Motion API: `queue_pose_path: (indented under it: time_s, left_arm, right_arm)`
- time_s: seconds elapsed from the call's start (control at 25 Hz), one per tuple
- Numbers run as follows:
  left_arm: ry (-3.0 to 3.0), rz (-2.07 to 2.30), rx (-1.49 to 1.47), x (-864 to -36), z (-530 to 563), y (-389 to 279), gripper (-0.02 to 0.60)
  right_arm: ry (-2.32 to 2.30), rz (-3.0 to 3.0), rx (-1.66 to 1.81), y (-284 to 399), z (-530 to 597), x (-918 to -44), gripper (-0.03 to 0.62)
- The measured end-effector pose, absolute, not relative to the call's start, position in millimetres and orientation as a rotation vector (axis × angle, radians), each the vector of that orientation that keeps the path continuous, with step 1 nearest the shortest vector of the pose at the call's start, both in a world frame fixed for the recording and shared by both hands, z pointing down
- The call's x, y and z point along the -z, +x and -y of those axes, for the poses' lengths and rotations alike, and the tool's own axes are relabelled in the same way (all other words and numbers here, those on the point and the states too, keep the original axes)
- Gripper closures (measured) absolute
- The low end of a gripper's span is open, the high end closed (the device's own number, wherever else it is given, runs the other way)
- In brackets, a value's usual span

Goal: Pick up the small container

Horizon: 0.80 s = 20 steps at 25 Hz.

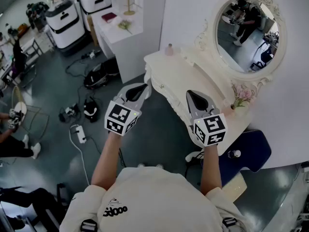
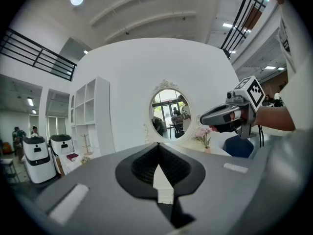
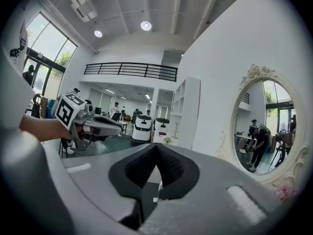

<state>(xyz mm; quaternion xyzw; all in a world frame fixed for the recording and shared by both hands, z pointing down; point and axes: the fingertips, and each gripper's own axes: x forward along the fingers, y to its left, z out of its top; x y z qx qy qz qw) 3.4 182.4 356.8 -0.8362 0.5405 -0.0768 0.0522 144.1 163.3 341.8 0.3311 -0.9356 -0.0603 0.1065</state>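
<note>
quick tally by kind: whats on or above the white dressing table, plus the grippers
small container: 1
vase of flowers: 1
oval mirror: 1
grippers: 2 (left gripper, right gripper)
total: 5

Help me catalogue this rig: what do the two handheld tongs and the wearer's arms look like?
Both the left tongs and right tongs have light grey tapered shells with black ribbed inner pads. Each carries a white cube printed with black square markers. The person wears a white short-sleeved T-shirt; forearms are bare.
</note>
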Motion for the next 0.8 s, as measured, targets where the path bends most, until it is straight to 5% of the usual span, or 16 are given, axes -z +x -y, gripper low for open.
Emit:
queue_pose_path:
  time_s: [0.8]
  left_arm:
    - [-2.595,-1.598,0.232,-372,-156,-40,0.566]
  right_arm:
    - [1.044,2.76,0.125,106,-141,-347,0.592]
